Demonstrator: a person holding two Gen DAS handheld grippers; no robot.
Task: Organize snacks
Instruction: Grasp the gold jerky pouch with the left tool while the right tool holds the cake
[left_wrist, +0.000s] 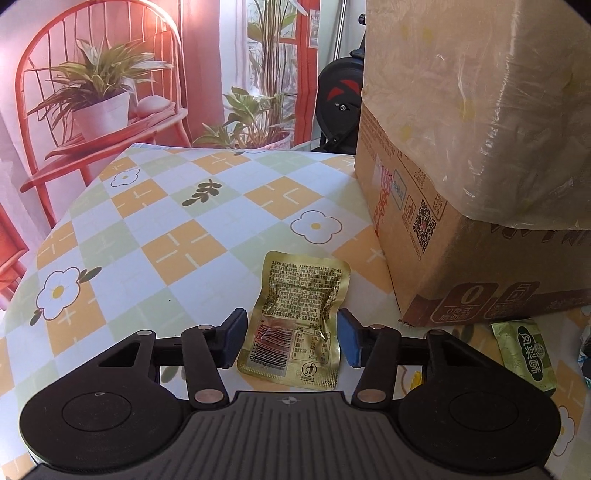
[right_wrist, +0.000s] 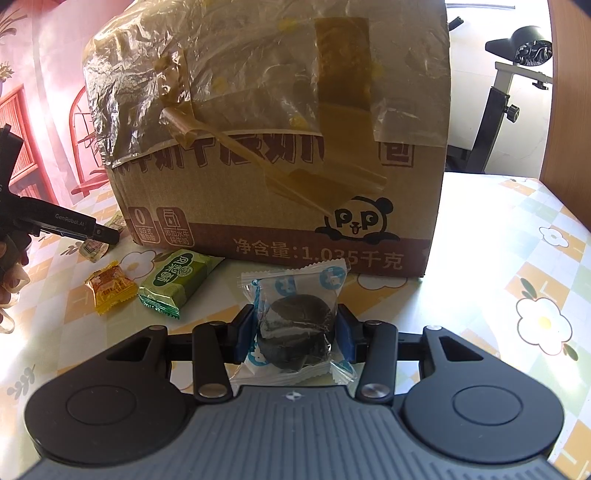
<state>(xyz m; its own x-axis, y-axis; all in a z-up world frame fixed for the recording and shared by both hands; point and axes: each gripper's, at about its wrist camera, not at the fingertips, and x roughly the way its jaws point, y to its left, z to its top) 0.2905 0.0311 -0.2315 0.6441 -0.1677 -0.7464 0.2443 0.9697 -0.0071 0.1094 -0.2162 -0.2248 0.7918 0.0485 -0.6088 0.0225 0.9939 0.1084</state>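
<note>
Lying flat on the flower-patterned checked tabletop (left_wrist: 177, 236), one crinkled gold foil snack packet (left_wrist: 295, 319) sits between the left gripper (left_wrist: 291, 338)'s jaws, which stand apart from its edges. The right gripper (right_wrist: 295, 338) clamps one clear blue-printed wrapper with a dark round cake (right_wrist: 295, 325). Near one large cardboard box (right_wrist: 280, 155) lie one green pastry packet (right_wrist: 175, 282) and one orange candy packet (right_wrist: 109, 286).

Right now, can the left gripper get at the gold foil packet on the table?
Probably yes. The gold foil packet lies flat between the open fingers of the left gripper, with nothing across it. The cardboard box stands clear to the side.
</note>
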